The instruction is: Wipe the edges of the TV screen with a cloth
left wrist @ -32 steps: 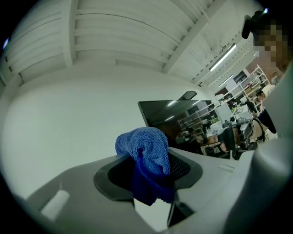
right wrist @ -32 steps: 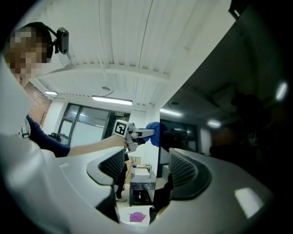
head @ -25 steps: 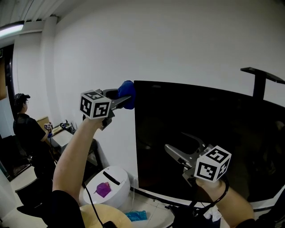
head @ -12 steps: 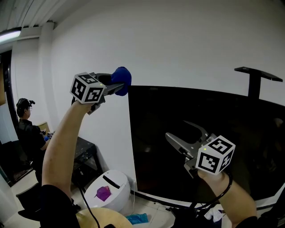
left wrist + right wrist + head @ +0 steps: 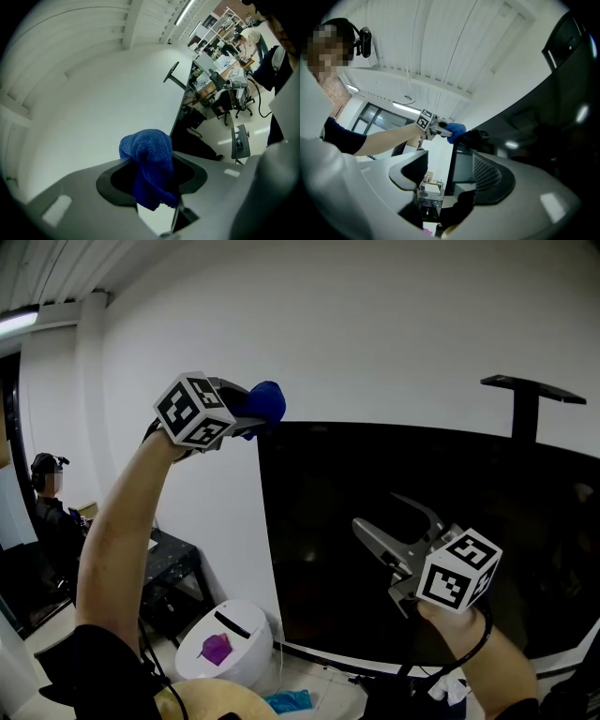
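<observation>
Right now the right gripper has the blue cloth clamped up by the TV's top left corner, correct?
No: the left gripper holds it. The left gripper view shows its jaws shut on the blue cloth, up by the TV's top left corner. The right gripper is open and empty.

The left arm [image 5: 117, 521] stretched upward at the left, holding the left gripper [image 5: 242, 411] high and roughly level, its jaws clamped on a blue cloth [image 5: 267, 401]. Lower at the right, the right gripper [image 5: 377, 512] pointed slightly upward, jaws apart and empty.
</observation>
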`<state>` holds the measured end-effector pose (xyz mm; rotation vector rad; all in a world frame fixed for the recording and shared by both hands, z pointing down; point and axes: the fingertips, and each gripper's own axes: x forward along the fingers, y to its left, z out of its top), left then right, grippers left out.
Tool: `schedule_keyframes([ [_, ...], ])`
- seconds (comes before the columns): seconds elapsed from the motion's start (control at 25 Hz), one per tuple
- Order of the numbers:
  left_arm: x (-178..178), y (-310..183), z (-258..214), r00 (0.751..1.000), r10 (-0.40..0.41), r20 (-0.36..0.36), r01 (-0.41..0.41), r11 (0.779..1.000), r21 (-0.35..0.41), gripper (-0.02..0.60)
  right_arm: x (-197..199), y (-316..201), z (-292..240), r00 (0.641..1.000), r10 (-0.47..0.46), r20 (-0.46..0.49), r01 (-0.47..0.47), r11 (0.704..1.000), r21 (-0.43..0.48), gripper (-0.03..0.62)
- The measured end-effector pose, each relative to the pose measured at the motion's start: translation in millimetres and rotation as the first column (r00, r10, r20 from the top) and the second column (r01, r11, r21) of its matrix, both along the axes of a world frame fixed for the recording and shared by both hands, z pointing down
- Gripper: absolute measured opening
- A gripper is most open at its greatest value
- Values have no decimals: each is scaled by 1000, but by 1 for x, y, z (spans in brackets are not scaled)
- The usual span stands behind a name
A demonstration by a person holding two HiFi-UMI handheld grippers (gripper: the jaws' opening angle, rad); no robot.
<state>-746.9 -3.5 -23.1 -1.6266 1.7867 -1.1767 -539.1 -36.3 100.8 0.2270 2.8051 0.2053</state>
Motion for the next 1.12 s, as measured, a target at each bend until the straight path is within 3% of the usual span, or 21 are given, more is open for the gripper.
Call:
schedule_keyframes([
  [0.28,11,-14,3,1000,-21,-7,20,999,-35,176,29,-11,-7,999,16,36,-15,1000,-14,301],
  [0.4,19,-20,3,999,-31,24,33,998,-59,176,40,-17,-6,999,22,40,-21,1000,-23,301],
  [0.52,37,-32,3,998,-19,62,23,997,-77,176,50,-26,-2,999,24,39,-22,999,-38,299],
  [0.72,62,-46,3,998,-10,66,16,995,-95,176,68,-35,3,999,30,37,-27,998,-58,299],
  [0.92,87,-60,3,999,21,28,-18,996,-92,176,97,-51,1,997,47,54,-43,997,-69,296],
  [1.12,125,-85,4,998,47,33,-43,994,-105,176,130,-73,8,996,71,51,-66,994,-81,296],
])
